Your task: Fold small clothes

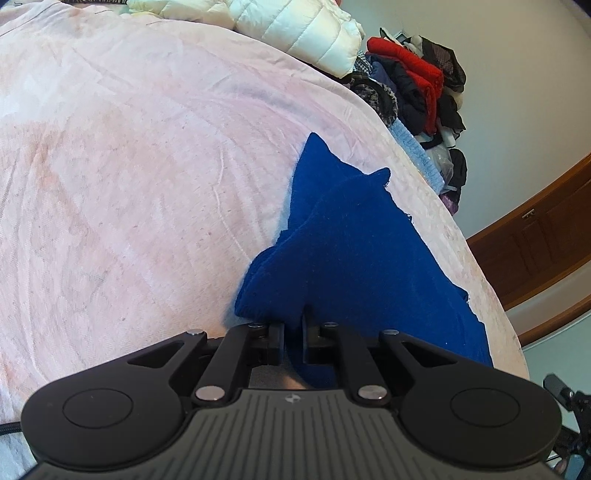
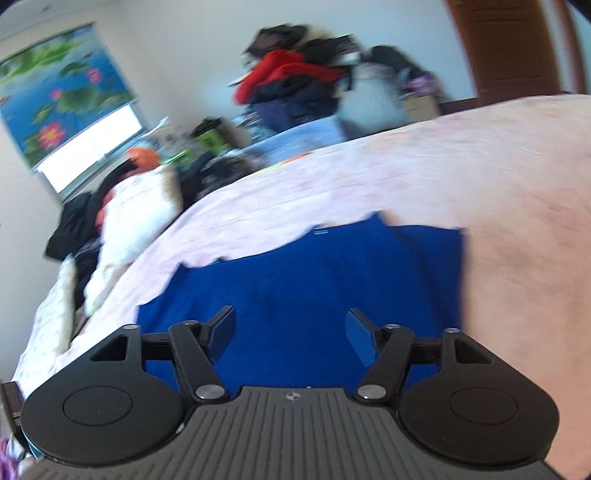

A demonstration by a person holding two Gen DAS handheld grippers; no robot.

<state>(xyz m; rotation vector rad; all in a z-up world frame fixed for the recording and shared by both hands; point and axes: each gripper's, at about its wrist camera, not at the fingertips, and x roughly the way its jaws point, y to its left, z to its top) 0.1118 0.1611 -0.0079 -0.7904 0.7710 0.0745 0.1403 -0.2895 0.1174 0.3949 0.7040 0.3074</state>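
A dark blue knit garment lies partly folded on the pink bedspread. My left gripper is shut on a bunched fold of that garment at its near edge, and the cloth rises between the jaws. In the right wrist view the same blue garment spreads flat below my right gripper. Its jaws stand wide apart with nothing between them, hovering above the cloth. That view is blurred.
White puffy jackets lie at the bed's far end. A heap of red and dark clothes is piled beyond the bed's right edge, and a light blue item beside it. A wooden door stands to the right.
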